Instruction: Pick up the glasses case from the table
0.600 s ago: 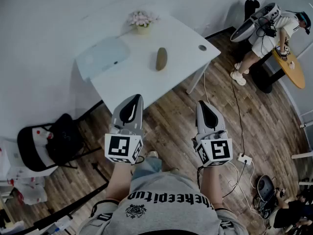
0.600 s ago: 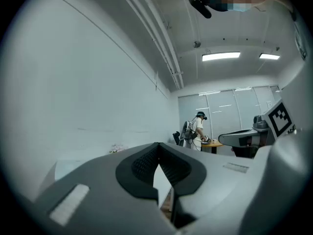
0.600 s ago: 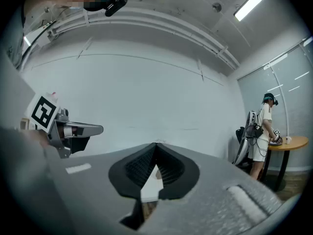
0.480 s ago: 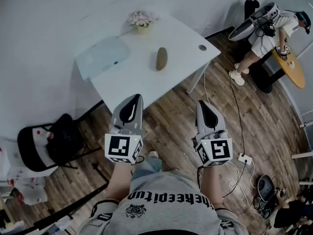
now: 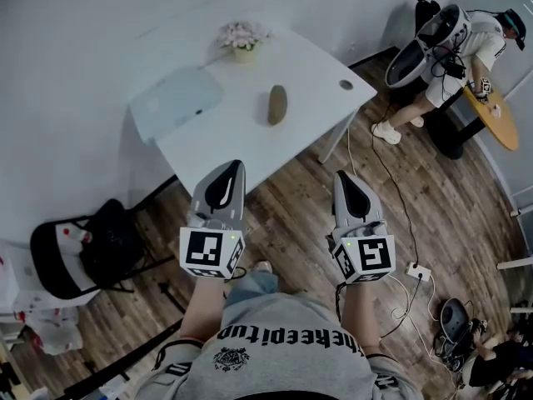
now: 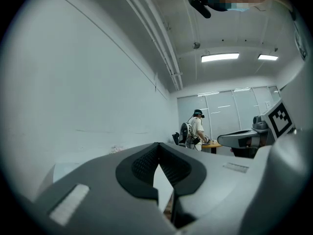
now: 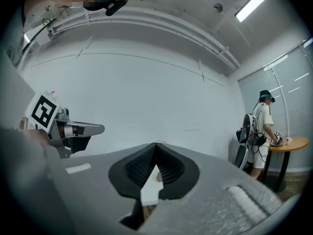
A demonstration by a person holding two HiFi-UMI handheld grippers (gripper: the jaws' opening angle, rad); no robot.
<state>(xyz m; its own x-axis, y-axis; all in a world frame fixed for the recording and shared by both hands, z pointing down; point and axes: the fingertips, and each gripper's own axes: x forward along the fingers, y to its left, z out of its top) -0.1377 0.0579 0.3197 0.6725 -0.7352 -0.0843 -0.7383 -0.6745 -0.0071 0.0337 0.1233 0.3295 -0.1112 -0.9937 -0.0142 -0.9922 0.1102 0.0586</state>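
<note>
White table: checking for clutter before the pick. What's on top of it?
On the table: a brown glasses case, a small flower pot at the back, a pale mat. Anything beneath the mat is covered.

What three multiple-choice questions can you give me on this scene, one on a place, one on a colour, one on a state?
1. Where does the glasses case lie? A on the floor; B on the white table; C on a chair.
2. What colour is the case? A brownish; B bright red; C blue.
3. What state is the left gripper in? A shut, empty; B wide open; C shut on the case.
Answers: B, the head view shows it mid-table; A, it reads brown against the white top; A, its fingers meet with nothing between them.
</note>
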